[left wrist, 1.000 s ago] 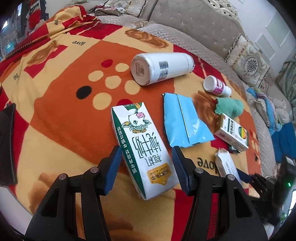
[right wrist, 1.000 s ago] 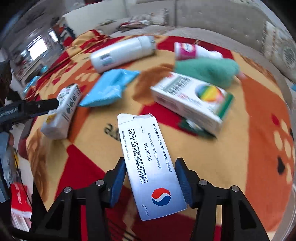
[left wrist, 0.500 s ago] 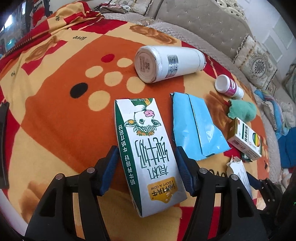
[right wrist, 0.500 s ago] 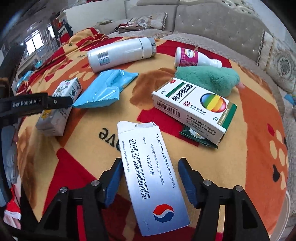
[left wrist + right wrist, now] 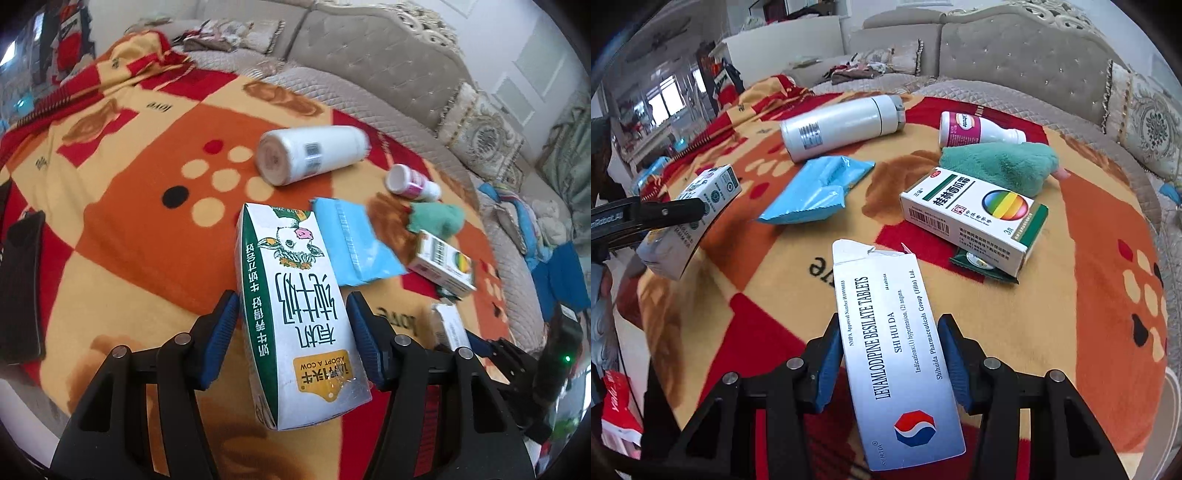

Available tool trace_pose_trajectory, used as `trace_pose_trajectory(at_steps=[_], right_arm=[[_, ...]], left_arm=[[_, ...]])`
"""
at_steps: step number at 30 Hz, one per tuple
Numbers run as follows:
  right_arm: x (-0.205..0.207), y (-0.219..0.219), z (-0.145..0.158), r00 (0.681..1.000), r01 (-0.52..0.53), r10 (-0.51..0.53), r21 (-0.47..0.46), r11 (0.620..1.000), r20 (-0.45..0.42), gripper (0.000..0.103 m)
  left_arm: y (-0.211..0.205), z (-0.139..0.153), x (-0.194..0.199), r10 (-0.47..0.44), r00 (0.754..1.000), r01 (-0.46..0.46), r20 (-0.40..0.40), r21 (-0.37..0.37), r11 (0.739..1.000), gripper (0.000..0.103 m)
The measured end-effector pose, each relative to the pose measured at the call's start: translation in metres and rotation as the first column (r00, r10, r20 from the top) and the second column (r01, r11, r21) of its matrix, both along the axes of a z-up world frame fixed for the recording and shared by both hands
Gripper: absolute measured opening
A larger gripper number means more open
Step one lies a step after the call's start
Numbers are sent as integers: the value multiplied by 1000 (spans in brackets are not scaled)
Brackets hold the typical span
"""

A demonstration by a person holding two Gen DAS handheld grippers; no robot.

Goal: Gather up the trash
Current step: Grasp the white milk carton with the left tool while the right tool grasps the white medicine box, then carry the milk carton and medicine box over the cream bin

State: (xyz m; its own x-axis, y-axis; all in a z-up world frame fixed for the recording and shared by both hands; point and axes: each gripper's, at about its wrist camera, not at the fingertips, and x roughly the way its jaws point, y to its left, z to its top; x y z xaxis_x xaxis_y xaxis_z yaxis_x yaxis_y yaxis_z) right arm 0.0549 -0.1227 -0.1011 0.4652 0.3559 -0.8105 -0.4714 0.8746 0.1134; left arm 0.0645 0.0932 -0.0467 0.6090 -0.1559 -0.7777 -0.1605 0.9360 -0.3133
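My left gripper [image 5: 291, 325] is shut on a white and green milk carton [image 5: 291, 295] and holds it lifted above the orange blanket [image 5: 129, 240]. The carton also shows in the right wrist view [image 5: 690, 225], raised off the blanket. My right gripper [image 5: 890, 354] is shut on a white tablet box [image 5: 894, 354] with a torn flap, held above the blanket [image 5: 1089, 314]. A blue pouch [image 5: 816, 192], a white medicine box with a rainbow ball [image 5: 975, 218], a small pink bottle [image 5: 975, 129] and a green wrapper [image 5: 979, 264] lie on the blanket.
A white flask [image 5: 842, 125] lies on its side at the back. A green cloth [image 5: 1001, 164] lies behind the medicine box. A grey sofa [image 5: 1015, 55] with cushions runs along the far side. A black object [image 5: 20, 280] lies at the blanket's left edge.
Both grippers have risen: the milk carton and the tablet box have come up off the blanket. The fingers have stayed closed on them.
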Motion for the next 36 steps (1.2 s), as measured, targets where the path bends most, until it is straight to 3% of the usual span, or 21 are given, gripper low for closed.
trace_pose_trajectory(at_steps=[10,18,27,36], right_arm=[[-19,-40,13,996,82,-83,42,996,17,49],[-35,-90,24,980,193,-194,34,981,35,49],[-53,-159,28,940,338,-340,43,940,37,49],[-70,-225,21,887,460,-461,62,886,17,49]], left_arm=[[-68,13,-6,-145,989,145,42,8,989,58],[-134,11,2,-263,963,261,54,47,964,58],[-216,7,11,-409,912,405,41,75,911,55],[-296,2,11,-536,844,532,34,77,843,55]])
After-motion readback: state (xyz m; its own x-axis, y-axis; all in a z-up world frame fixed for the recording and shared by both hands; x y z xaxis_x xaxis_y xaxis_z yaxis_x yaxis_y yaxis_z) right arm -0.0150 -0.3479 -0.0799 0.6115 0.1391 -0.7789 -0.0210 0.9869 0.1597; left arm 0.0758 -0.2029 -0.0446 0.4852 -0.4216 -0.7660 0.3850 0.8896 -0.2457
